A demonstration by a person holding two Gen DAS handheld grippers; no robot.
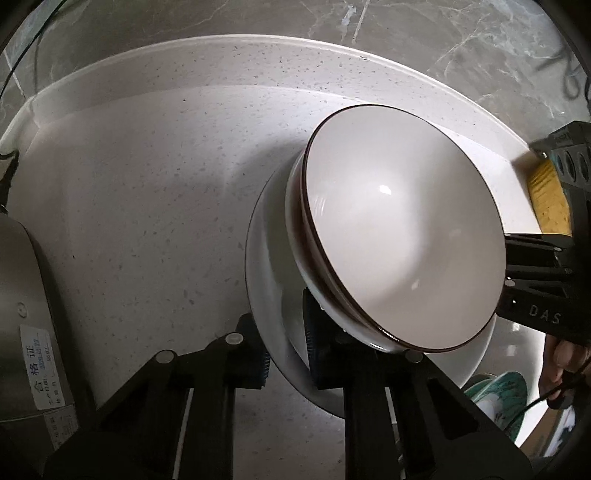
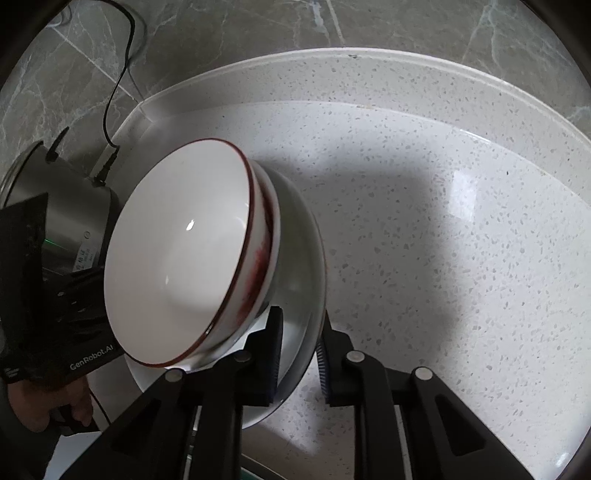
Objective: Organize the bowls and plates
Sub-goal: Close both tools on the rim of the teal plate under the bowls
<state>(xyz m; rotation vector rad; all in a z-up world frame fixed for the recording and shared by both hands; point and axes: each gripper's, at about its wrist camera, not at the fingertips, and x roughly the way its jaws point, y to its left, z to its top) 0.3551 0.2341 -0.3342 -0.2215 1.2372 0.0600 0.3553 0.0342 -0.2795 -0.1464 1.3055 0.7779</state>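
Observation:
A white plate [image 1: 269, 266] carries two nested white bowls with dark red rims [image 1: 402, 229]. The stack is held off the speckled white counter [image 1: 147, 184]. My left gripper [image 1: 286, 350] is shut on the plate's near rim, one finger on each face. My right gripper [image 2: 299, 354] is shut on the opposite rim of the same plate [image 2: 306, 266], with the bowls [image 2: 177, 251] to its left. Each gripper's body shows at the edge of the other's view.
A steel electric pot [image 2: 59, 206] with a black cable stands at the counter's left end against the grey marble wall [image 2: 221, 33]. A yellow sponge [image 1: 545, 199] lies at the right. The counter has a raised back edge [image 1: 258, 48].

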